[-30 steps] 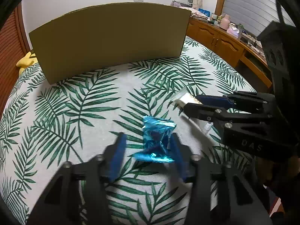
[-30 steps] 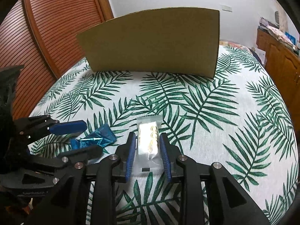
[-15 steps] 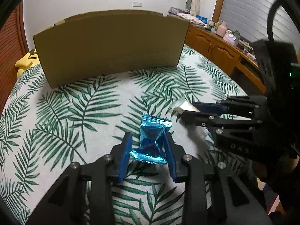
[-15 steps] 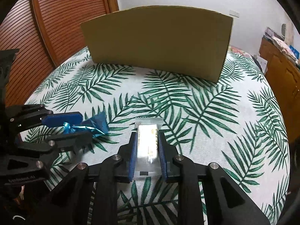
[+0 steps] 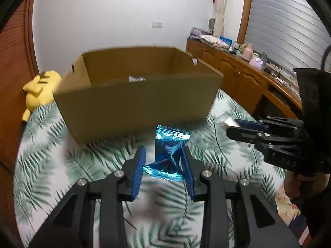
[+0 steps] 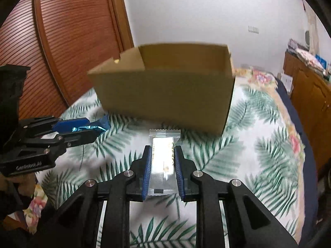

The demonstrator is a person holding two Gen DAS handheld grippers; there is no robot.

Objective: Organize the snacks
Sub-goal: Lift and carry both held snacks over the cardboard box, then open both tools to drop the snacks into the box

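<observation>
Left gripper (image 5: 163,161) raised over the bed (image 5: 62,165), jaws closed on a crumpled blue packet (image 5: 168,150); crimped top edge of the packet sticking up past the blue pads (image 5: 138,171), lower edge flaring out below them. Same gripper seen from the right wrist view (image 6: 82,128), at the left, with the blue packet (image 6: 93,127) pinched and poking out past the tips.

Right gripper (image 6: 162,165) also up off the bed (image 6: 258,144), jaws clamped on a clear packet (image 6: 162,161), pale bar visible inside, serrated end pointing forward toward the box (image 6: 165,101). From the left wrist view, right gripper (image 5: 229,127) at the right side, a pale corner of the clear packet (image 5: 226,121) showing at its tips.

Open cardboard box (image 5: 140,107) straight ahead of both grippers, resting on the palm-leaf bedspread, near wall facing the cameras. Inside, by the near wall, a small silvery wrapper (image 5: 136,79) just visible; rest of the interior hidden. Both packets short of the box, in the air, near its front wall, not over the opening.

Yellow plush toy (image 5: 38,88) beside the box at its left, against the wooden louvred door (image 6: 68,37). Wooden sideboard (image 5: 248,80) along the right wall, cluttered with small items too blurred to name. Floral cloth (image 6: 262,76) beyond the box on the right.
</observation>
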